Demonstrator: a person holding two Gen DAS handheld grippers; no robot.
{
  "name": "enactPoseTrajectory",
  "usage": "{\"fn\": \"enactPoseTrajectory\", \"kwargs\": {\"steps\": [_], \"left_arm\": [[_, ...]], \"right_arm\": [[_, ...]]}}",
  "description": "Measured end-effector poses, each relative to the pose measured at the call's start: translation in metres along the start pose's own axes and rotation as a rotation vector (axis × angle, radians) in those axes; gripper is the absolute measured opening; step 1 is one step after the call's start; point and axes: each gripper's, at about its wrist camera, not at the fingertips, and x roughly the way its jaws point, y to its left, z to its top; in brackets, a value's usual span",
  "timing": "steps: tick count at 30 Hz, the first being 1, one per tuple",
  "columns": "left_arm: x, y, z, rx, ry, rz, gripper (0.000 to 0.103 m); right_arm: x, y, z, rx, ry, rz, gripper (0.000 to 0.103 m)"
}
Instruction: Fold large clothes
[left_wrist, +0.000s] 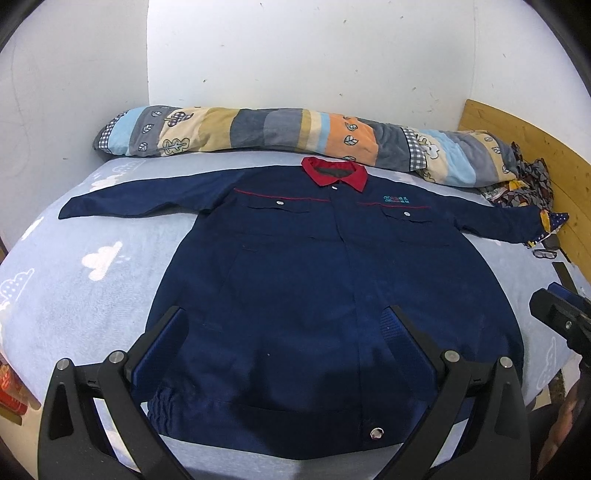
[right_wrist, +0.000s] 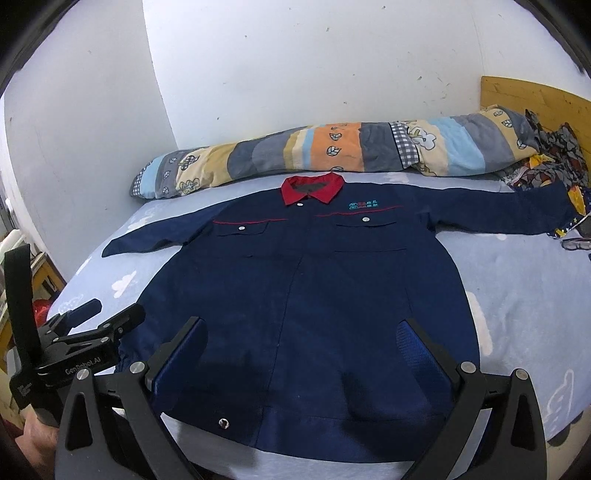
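While both grippers, left (left_wrist: 284, 325) and right (right_wrist: 303, 336), hover spread apart and empty above its hem, the jacket (left_wrist: 295, 266) stretches lengthwise straight ahead, collar farthest, equally near both.

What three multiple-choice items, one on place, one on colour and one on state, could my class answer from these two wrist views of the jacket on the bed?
1. Where does the rolled patchwork quilt lie?
A. Beyond the jacket's collar, along the wall
B. On the jacket's hem
C. Under the left sleeve

2. What colour is the collar of the navy jacket?
A. White
B. Red
C. Yellow

3. How do the jaws of the left gripper and right gripper stand?
A. Both shut on the hem
B. One shut on a sleeve
C. Both open, holding nothing

Answers: 1 A, the quilt lies past the collar by the wall; 2 B, the collar is plainly red; 3 C, both pairs are spread wide above the flat jacket.
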Motion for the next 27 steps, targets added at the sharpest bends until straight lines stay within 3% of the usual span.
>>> {"fn": "enactPoseTrajectory", "kwargs": {"steps": [27], "left_arm": [[0.0015, 0.0087, -0.0041, -0.011, 0.0, -0.013, 0.103]], "right_arm": [[0.0014, 0.0077, -0.0024, -0.043, 0.012, -0.035, 0.103]]}}
